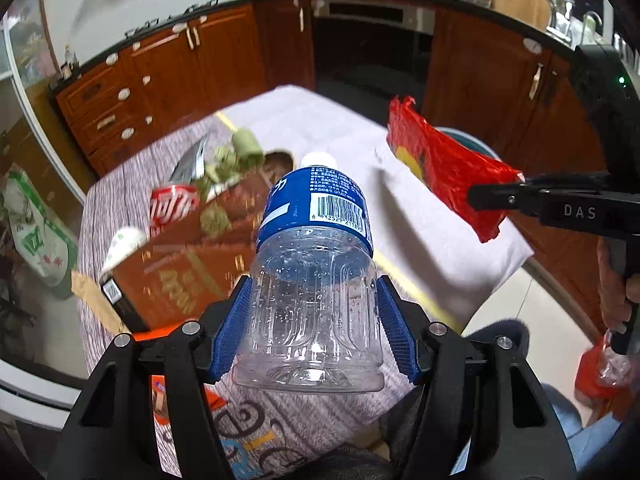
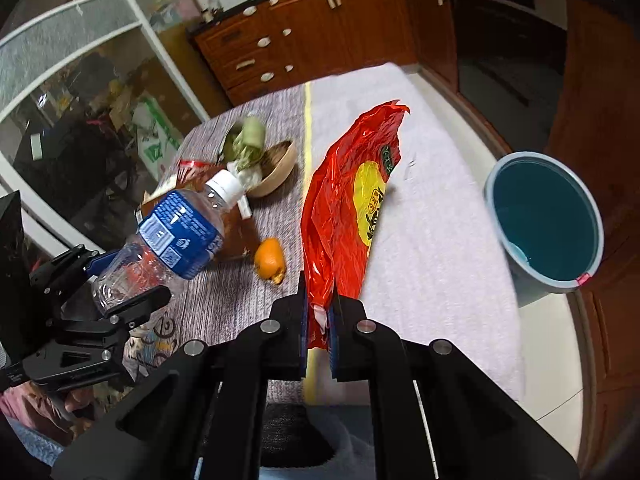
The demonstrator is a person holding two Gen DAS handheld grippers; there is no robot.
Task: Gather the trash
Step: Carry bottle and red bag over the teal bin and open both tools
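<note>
Left tongs [image 1: 316, 320]: pinched the clear bottle [image 1: 316, 276] near its base, above the counter [image 1: 460, 240].
Right tongs [image 2: 319, 320]: pressed on the red wrapper [image 2: 344, 216], lifted.
Bucket [image 2: 546, 220]: on the floor beside the counter.

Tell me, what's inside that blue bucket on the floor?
The blue bucket looks nearly empty: bare blue walls and one small pale scrap low on its left side. Its near wall hides part of the inside, so more could lie there.

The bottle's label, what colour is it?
Blue with white print, on the bottle; clearest in the left wrist view.
</note>
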